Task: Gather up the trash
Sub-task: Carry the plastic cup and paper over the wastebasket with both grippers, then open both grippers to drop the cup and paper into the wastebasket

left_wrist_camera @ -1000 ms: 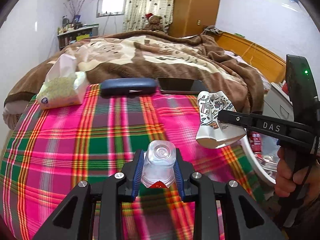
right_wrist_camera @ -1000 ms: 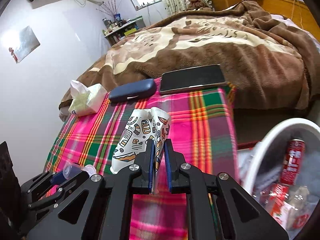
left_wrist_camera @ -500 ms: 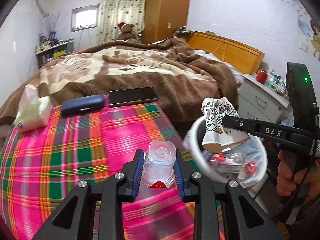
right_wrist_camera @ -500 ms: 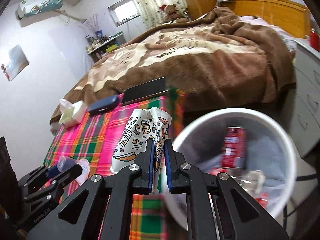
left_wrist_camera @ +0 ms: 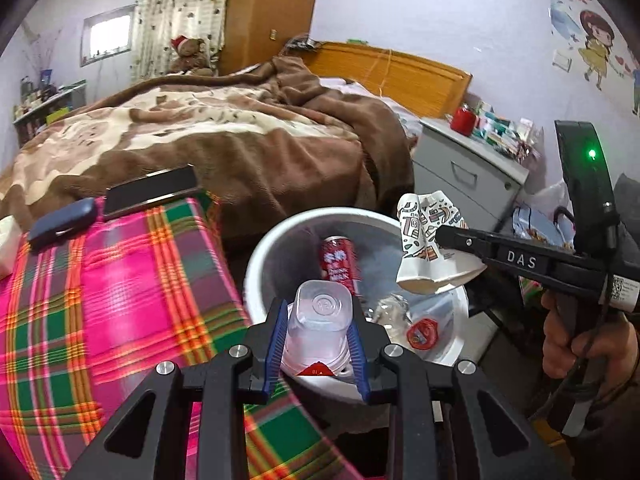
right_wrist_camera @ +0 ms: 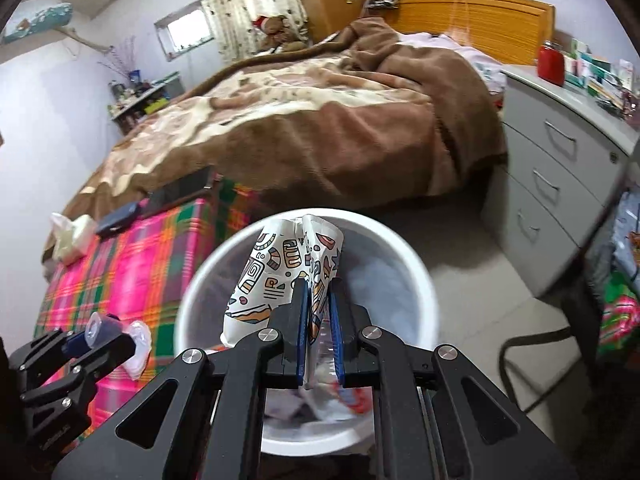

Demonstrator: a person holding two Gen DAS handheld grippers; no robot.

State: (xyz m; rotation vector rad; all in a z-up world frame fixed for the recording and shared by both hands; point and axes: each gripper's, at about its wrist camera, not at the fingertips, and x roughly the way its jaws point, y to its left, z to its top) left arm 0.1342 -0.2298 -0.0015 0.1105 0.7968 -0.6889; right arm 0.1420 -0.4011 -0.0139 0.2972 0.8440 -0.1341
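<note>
Both of your tongs are loaded, and the white trash bin (left_wrist_camera: 256,256) decides the drop. Your right tongs (right_wrist_camera: 319,336) are clenched on the flattened patterned paper cup (right_wrist_camera: 280,276); in the right wrist view it hangs squarely over the bin's open mouth, its long axis running up and away from the tongs, its wide crushed end nearest the bin's table-side rim. Your left tongs (left_wrist_camera: 319,344) are grasping a clear plastic cup (left_wrist_camera: 320,320), base pointing forward toward the bin. That cup sits over the bin's near rim, next to the edge of the table (left_wrist_camera: 120,280) with the plaid cloth, so it is less well centred than the paper cup. By my reading the right hand can release first, while the left needs to travel further in over the red can (left_wrist_camera: 338,260) lying inside.
</note>
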